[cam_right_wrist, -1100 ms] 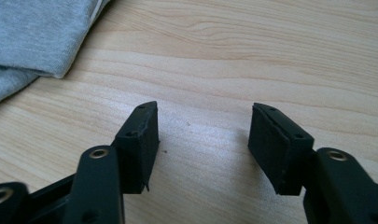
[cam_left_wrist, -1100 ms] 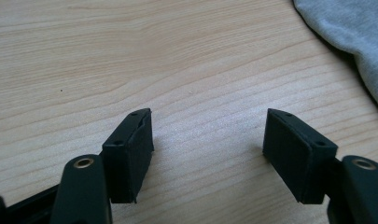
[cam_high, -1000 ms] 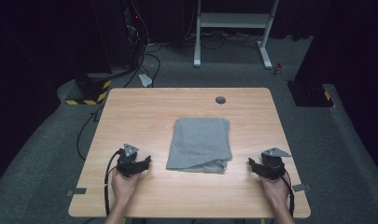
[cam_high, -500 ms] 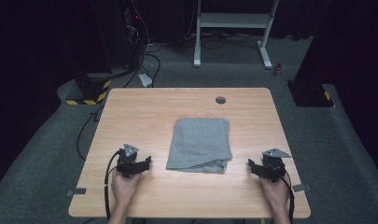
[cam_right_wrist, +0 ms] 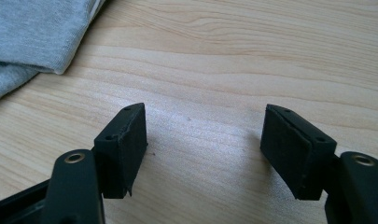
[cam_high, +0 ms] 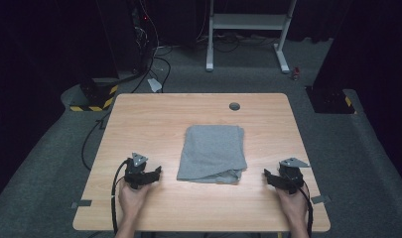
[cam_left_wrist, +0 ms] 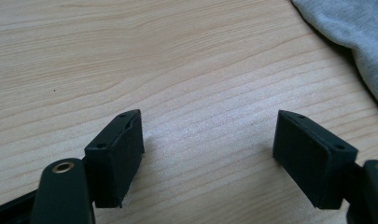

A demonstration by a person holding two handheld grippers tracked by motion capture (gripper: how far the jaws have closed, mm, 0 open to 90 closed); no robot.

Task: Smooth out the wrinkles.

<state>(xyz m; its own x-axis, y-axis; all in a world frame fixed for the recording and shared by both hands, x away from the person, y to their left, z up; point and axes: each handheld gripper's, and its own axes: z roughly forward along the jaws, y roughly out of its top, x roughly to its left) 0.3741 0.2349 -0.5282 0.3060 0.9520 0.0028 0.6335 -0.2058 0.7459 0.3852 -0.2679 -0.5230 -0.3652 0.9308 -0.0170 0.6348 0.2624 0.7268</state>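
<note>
The likeliest trouble is a grab that catches just one layer: the folded grey cloth (cam_high: 212, 153) has a loose, rumpled near edge, with a lower layer poking out at the near right corner, so fingers closing there could lift the top sheet alone and pull the fold apart. A second risk is the fingers scraping the tabletop (cam_high: 154, 119) as they slide in low, which would push the cloth ahead of them and bunch it instead of getting under it. If one side closes before the other, the cloth may also skew round on the smooth wood.

The cloth lies flat in the middle of the tabletop, between the two hands and a little farther from the person than either. The left gripper (cam_high: 142, 174) sits near its near left corner but apart from it; in the left gripper view the grey fabric (cam_left_wrist: 350, 32) is up at the right, well clear of the black fingers (cam_left_wrist: 116, 156). The right gripper (cam_high: 282, 177) sits off the near right corner, also apart; in the right gripper view the cloth (cam_right_wrist: 35, 32) is at the upper left, beyond the fingers (cam_right_wrist: 123, 147).

Both pairs of fingers have just been opening, and they stand wide apart with bare wood between them, holding nothing
</note>
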